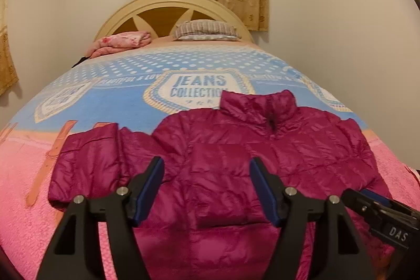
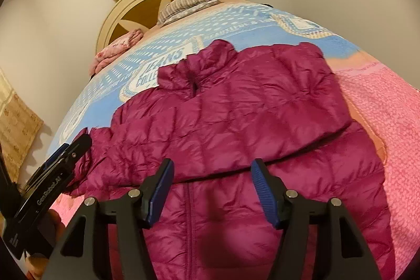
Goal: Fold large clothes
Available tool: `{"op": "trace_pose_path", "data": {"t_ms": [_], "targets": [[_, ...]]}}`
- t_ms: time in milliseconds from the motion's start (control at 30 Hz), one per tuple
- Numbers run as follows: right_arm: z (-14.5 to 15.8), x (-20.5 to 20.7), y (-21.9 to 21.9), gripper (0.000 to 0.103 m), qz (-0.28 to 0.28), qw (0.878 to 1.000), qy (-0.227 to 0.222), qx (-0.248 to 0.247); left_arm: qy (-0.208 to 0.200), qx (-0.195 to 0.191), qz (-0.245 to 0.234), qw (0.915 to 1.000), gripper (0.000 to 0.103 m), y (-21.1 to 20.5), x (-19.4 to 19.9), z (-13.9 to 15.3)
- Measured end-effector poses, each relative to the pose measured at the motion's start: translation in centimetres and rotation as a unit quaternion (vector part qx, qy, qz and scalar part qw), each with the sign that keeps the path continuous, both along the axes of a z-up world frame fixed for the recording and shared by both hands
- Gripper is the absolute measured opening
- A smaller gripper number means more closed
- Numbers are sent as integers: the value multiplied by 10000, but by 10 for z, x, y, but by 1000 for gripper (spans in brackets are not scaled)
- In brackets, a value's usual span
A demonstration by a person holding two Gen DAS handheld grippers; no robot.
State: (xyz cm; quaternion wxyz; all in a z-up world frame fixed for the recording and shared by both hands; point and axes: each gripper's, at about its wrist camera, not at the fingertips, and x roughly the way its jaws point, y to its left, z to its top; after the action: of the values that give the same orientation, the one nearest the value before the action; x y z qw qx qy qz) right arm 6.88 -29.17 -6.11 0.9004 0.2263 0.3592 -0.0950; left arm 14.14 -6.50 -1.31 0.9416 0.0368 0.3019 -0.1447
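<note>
1. Now the magenta quilted puffer jacket lies front-up on the pink-and-blue blanketed bed.
2. Left gripper and right gripper hover half-open, empty.
3. Judgement: pinch the outstretched sleeve by its cuff and fold inward smoothly.

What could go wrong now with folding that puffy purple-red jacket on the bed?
The jacket is shiny and puffy, so the sleeve folded across its front might spring back open. The other sleeve lies out to the side, so it could get forgotten or bunch up. Both the left gripper and right gripper are open with nothing between their fingers, so nothing holds the fold down.
</note>
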Motion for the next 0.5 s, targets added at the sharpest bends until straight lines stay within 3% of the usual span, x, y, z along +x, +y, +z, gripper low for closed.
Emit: {"op": "trace_pose_path", "data": {"t_ms": [500], "targets": [[25, -14, 24, 63, -8, 9993, -228, -313, 70, 109, 28, 9999, 71, 12, -8, -3]]}}
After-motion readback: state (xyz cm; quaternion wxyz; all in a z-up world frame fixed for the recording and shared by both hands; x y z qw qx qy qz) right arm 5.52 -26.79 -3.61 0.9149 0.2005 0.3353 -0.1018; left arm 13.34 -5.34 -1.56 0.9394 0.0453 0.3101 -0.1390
